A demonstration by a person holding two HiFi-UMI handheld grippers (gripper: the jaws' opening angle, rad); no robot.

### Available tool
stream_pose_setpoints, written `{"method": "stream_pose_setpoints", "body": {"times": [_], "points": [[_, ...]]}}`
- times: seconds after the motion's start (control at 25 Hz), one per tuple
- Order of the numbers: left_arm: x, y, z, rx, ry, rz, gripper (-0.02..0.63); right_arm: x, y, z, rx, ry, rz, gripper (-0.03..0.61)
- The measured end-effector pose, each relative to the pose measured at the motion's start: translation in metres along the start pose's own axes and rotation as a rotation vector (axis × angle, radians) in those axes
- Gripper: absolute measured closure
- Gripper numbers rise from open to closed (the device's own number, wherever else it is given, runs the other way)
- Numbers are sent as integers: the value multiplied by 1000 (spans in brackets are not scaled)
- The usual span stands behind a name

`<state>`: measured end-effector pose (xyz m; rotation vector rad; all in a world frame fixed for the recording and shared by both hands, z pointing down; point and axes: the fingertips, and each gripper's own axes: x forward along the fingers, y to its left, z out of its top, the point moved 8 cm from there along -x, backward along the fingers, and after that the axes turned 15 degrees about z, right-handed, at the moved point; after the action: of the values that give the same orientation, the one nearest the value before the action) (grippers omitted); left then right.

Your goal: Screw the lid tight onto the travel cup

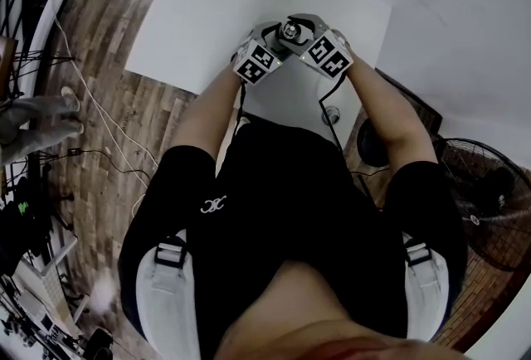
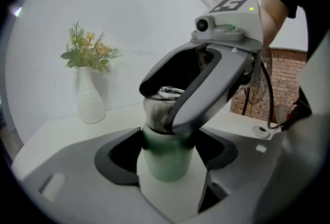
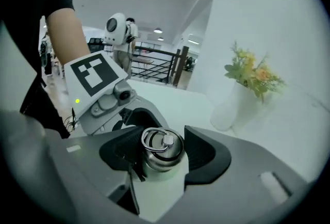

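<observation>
The travel cup (image 2: 166, 158) has a pale green body and a steel lid (image 3: 162, 149) with a ring handle on top. It stands upright at the near edge of the white table (image 1: 207, 10). My left gripper (image 2: 166, 153) is shut on the green body, one pad on each side. My right gripper (image 3: 162, 158) comes in from the opposite side and a little above. Its pads are closed around the steel lid (image 2: 160, 107). In the head view both grippers (image 1: 278, 39) (image 1: 303, 35) meet at the cup, whose lid (image 1: 290, 31) shows between the marker cubes.
A white vase with flowers (image 2: 90, 101) stands on the table's far side by the wall, also seen in the right gripper view (image 3: 234, 107). A small round disc (image 2: 261, 131) lies near the table edge. A floor fan (image 1: 489, 201) stands to my right and cables trail on the wooden floor.
</observation>
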<state>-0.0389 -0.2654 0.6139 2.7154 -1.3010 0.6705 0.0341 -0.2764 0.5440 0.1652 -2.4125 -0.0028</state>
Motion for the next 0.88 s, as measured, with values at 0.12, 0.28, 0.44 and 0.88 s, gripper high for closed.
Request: {"method": "stream_pose_setpoints", "body": {"times": [0.12, 0.28, 0.44, 0.88], "points": [[2, 0, -2, -5, 4, 3, 237, 0, 3, 0, 65, -88, -104, 333], [-1, -2, 0, -14, 4, 11, 236, 0, 8, -1, 144, -174, -199, 333], [-1, -3, 1, -23, 6, 22, 236, -5, 6, -2, 330, -331, -275, 348], [-3, -4, 3, -44, 33, 41, 237, -6, 8, 3, 311, -312, -300, 357]]}}
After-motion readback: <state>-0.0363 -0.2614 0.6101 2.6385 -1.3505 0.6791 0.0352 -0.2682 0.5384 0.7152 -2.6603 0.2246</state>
